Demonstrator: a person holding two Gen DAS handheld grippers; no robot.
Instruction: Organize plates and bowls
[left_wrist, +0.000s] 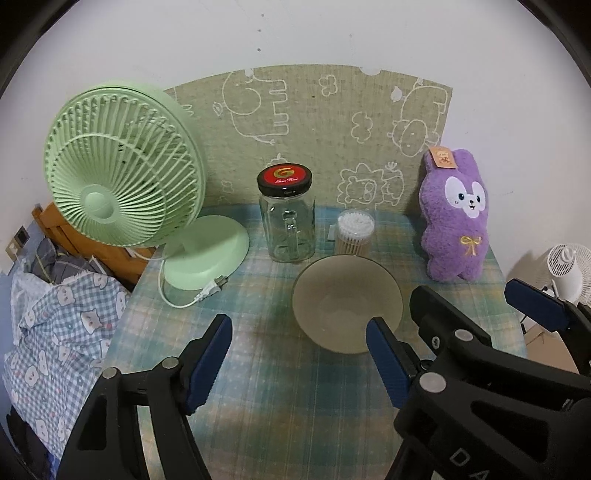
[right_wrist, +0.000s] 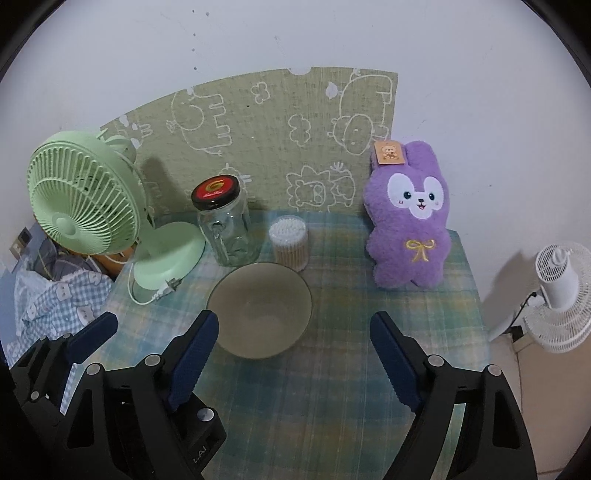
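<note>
One empty grey-brown bowl (left_wrist: 347, 302) (right_wrist: 258, 306) stands upright on the green plaid tablecloth (left_wrist: 258, 387) (right_wrist: 332, 387), near the table's middle. My left gripper (left_wrist: 299, 319) hovers just in front of it, open with nothing between its blue pads; its right fingertip overlaps the bowl's near rim in the left wrist view. My right gripper (right_wrist: 294, 316) (left_wrist: 471, 291) is also open and empty, close beside the left one, and its left fingertip overlaps the bowl's near left rim in the right wrist view. No plate is in view.
Behind the bowl stand a glass jar (left_wrist: 286, 221) (right_wrist: 225, 229) with a black-and-red lid and a tub of cotton swabs (left_wrist: 354, 232) (right_wrist: 290, 242). A green desk fan (left_wrist: 122, 184) (right_wrist: 85, 206) is left, a purple plush rabbit (left_wrist: 456, 218) (right_wrist: 410, 221) right. Bedding (left_wrist: 55, 314) lies past the left edge, a white fan (right_wrist: 557, 295) on the floor right.
</note>
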